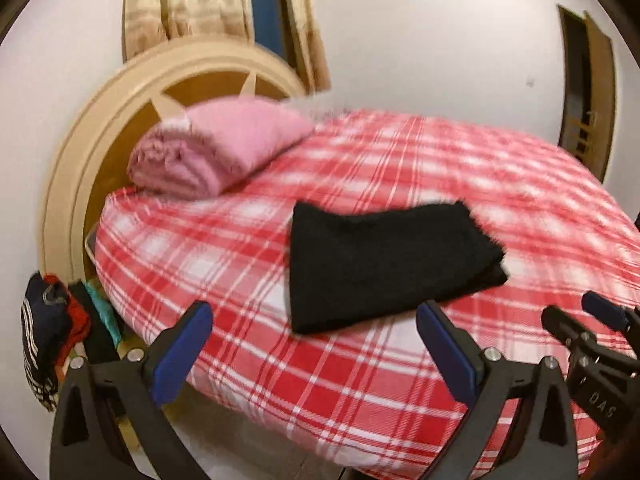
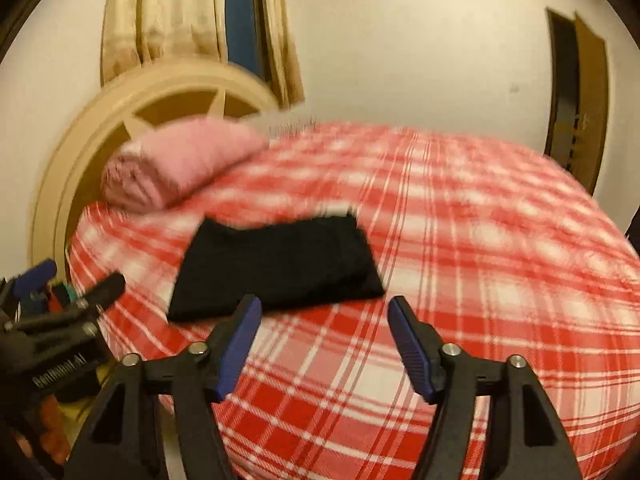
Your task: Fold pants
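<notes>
1. Pants (image 1: 384, 264): black, folded into a compact rectangle, lying on the plaid bed (image 1: 500, 184).
2. Left tongs (image 1: 316, 344): jaws spread wide, holding nothing, apart from the pants.
3. Right tongs (image 2: 324, 340): jaws spread wide, holding nothing.

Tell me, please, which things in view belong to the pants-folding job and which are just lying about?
Belonging to the job:
- black pants, lying folded on the checked bed
- left gripper, open
- right gripper, open

Just lying about:
- pink blanket by the headboard
- pile of clothes beside the bed
- curtains
</notes>
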`<state>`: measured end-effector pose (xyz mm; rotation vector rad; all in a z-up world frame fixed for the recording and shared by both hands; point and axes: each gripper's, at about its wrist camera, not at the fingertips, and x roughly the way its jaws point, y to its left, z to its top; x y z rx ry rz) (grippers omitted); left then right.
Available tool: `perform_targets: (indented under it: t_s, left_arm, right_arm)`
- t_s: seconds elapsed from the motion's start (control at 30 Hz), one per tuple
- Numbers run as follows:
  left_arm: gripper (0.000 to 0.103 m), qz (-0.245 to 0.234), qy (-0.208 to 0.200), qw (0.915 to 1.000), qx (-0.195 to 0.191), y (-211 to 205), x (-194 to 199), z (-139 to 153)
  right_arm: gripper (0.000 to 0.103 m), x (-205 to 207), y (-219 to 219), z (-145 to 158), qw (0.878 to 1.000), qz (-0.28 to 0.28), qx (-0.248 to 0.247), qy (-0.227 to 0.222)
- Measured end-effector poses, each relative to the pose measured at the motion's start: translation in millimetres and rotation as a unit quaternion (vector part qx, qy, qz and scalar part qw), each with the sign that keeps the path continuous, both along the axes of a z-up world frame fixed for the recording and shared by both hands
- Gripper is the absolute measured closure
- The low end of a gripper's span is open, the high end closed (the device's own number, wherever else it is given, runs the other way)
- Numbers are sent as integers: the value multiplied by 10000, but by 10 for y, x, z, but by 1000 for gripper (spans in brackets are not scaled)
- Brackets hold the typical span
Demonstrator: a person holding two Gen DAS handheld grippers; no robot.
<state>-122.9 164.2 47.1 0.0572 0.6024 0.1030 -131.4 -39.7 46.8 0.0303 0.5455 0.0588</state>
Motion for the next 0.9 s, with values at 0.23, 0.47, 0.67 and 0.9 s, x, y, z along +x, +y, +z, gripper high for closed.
perform_targets:
  t_s: [0.23,0.47,0.67,0.9]
  left_arm:
    - [0,-18,-544,9981,293,-95,-219,257]
    - [0,-53,-703,9975,108,-74,-293,340]
    - [0,-21,-727,9973,63,-61,-313,351]
    - [0,-25,-708,9974,98,-72,-318,338]
  right_arm:
    - [29,-409,40,427,9949,-137,-12,-996]
    - [29,-512,54,501,9920,-161,-20,-1252]
    - [29,-483,24,471,9927,-211,25,-1186]
    - [29,-484,4,461,9928,-214,36,-1181]
